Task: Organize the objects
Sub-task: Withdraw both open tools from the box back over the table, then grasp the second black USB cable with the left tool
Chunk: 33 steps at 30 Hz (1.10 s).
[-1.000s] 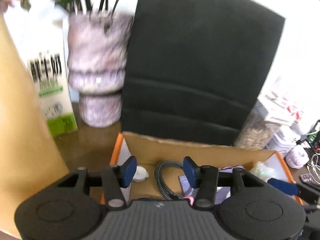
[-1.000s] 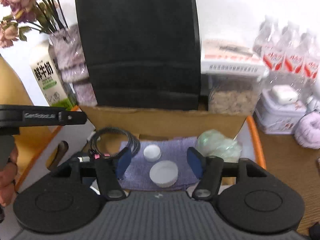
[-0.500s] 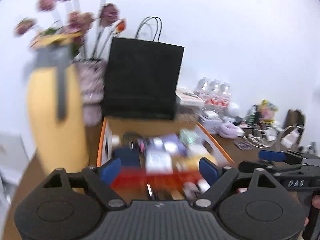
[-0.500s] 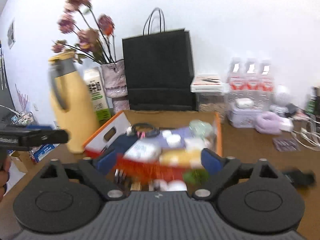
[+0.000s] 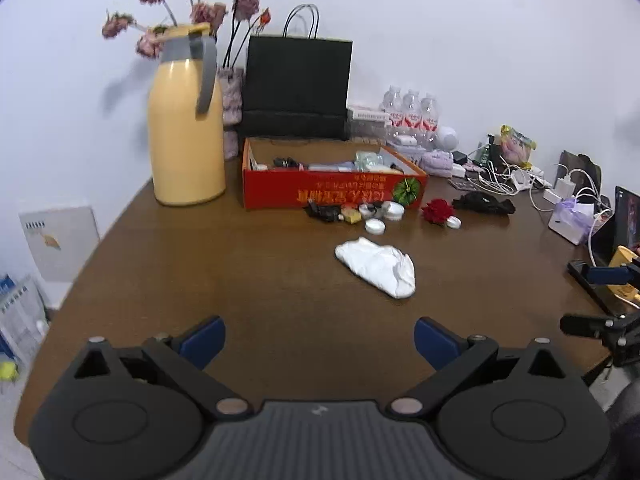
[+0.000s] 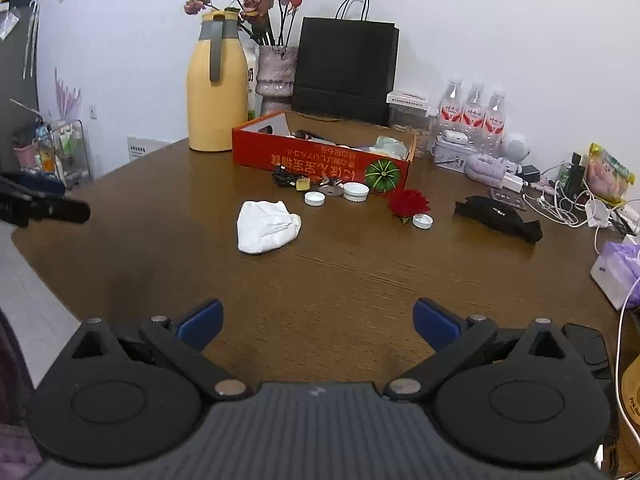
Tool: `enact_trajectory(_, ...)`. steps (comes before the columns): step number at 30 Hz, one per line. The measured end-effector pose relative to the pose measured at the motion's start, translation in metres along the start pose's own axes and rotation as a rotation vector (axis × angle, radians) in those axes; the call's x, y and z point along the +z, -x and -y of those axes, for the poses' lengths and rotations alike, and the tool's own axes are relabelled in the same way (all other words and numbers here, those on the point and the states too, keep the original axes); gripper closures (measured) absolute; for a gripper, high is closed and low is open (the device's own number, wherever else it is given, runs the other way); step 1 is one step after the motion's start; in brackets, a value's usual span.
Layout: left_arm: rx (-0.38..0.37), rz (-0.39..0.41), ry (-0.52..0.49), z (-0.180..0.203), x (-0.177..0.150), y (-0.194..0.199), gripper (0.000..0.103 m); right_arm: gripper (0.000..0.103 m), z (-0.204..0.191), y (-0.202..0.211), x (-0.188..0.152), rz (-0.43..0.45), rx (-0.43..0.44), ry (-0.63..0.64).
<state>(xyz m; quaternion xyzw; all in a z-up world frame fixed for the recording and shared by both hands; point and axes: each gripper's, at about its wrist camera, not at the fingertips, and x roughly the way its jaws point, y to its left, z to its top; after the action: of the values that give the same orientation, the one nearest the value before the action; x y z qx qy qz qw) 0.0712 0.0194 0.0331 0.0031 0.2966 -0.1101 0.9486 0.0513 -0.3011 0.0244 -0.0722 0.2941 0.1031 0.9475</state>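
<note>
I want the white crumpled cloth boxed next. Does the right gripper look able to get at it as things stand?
Probably yes: the right gripper is open and empty, and only bare table lies between it and the white cloth, which sits apart from other clutter.

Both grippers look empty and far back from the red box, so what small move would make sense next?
Probably reach the left hand-held gripper, open and empty, forward to the crumpled white cloth: it lies loose on the table, nearest of the items outside the red box.
</note>
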Motion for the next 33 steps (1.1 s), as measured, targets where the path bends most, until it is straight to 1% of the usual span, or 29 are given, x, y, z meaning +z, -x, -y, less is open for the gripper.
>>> enact_trajectory(4,-0.009,0.029,0.003,0.005,0.011,-0.013,0.002,0.000,0.001,-0.004,0.009,0.056,-0.005,-0.032)
enact_trajectory(8,-0.001,0.000,0.045,0.005,0.022,-0.046,0.002,0.002,0.007,-0.022,0.022,0.103,-0.041,-0.051)
enact_trajectory(9,-0.007,-0.006,0.048,0.004,0.027,-0.055,0.003,0.005,0.008,-0.029,0.023,0.118,-0.054,-0.057)
enact_trajectory(10,-0.011,-0.014,0.050,0.004,0.033,-0.067,0.004,0.012,0.011,-0.037,0.028,0.125,-0.063,-0.068)
enact_trajectory(11,-0.012,-0.017,0.053,0.005,0.039,-0.078,0.004,0.017,0.014,-0.049,0.034,0.118,-0.064,-0.078)
enact_trajectory(12,-0.018,-0.011,0.053,0.006,0.047,-0.089,0.004,0.026,0.017,-0.060,0.040,0.118,-0.060,-0.082)
enact_trajectory(13,-0.036,0.013,0.053,0.006,0.057,-0.101,0.004,0.030,0.020,-0.072,0.046,0.122,-0.057,-0.082)
enact_trajectory(14,-0.046,0.027,0.055,0.007,0.064,-0.113,0.004,0.031,0.022,-0.085,0.054,0.120,-0.055,-0.074)
enact_trajectory(17,-0.067,0.038,0.055,0.007,0.091,-0.165,0.004,0.041,0.024,-0.123,0.077,0.132,-0.022,-0.043)
enact_trajectory(19,-0.068,0.027,0.063,0.005,0.106,-0.208,0.004,0.057,0.025,-0.152,0.093,0.130,0.008,-0.042)
enact_trajectory(20,-0.070,0.017,0.059,0.005,0.112,-0.230,0.004,0.059,0.024,-0.167,0.102,0.123,0.021,-0.031)
enact_trajectory(21,-0.076,0.004,0.037,0.004,0.117,-0.249,0.007,0.063,0.022,-0.178,0.107,0.122,0.026,-0.017)
enact_trajectory(22,-0.064,-0.016,0.024,0.003,0.122,-0.268,0.013,0.065,0.021,-0.195,0.114,0.120,0.025,0.001)
enact_trajectory(24,-0.035,-0.055,0.062,-0.004,0.128,-0.298,0.014,0.067,0.021,-0.225,0.124,0.085,0.020,0.010)
enact_trajectory(25,-0.029,-0.079,0.102,-0.008,0.129,-0.309,0.015,0.067,0.022,-0.241,0.127,0.061,0.028,0.006)
enact_trajectory(26,-0.039,-0.092,0.124,-0.011,0.130,-0.317,0.015,0.067,0.021,-0.257,0.128,0.025,0.043,0.015)
enact_trajectory(28,-0.054,-0.103,0.119,-0.011,0.128,-0.327,0.016,0.068,0.018,-0.282,0.126,-0.028,0.040,0.031)
enact_trajectory(29,-0.059,-0.102,0.101,-0.009,0.126,-0.330,0.019,0.070,0.017,-0.292,0.123,-0.041,0.036,0.023)
enact_trajectory(31,-0.059,-0.115,0.075,-0.006,0.122,-0.336,0.039,0.088,0.016,-0.299,0.116,-0.053,0.051,0.001)
enact_trajectory(32,-0.071,-0.102,0.088,-0.006,0.121,-0.334,0.049,0.089,0.016,-0.299,0.114,-0.053,0.049,-0.003)
enact_trajectory(33,-0.070,-0.099,0.104,-0.008,0.120,-0.333,0.055,0.089,0.016,-0.297,0.113,-0.048,0.051,0.001)
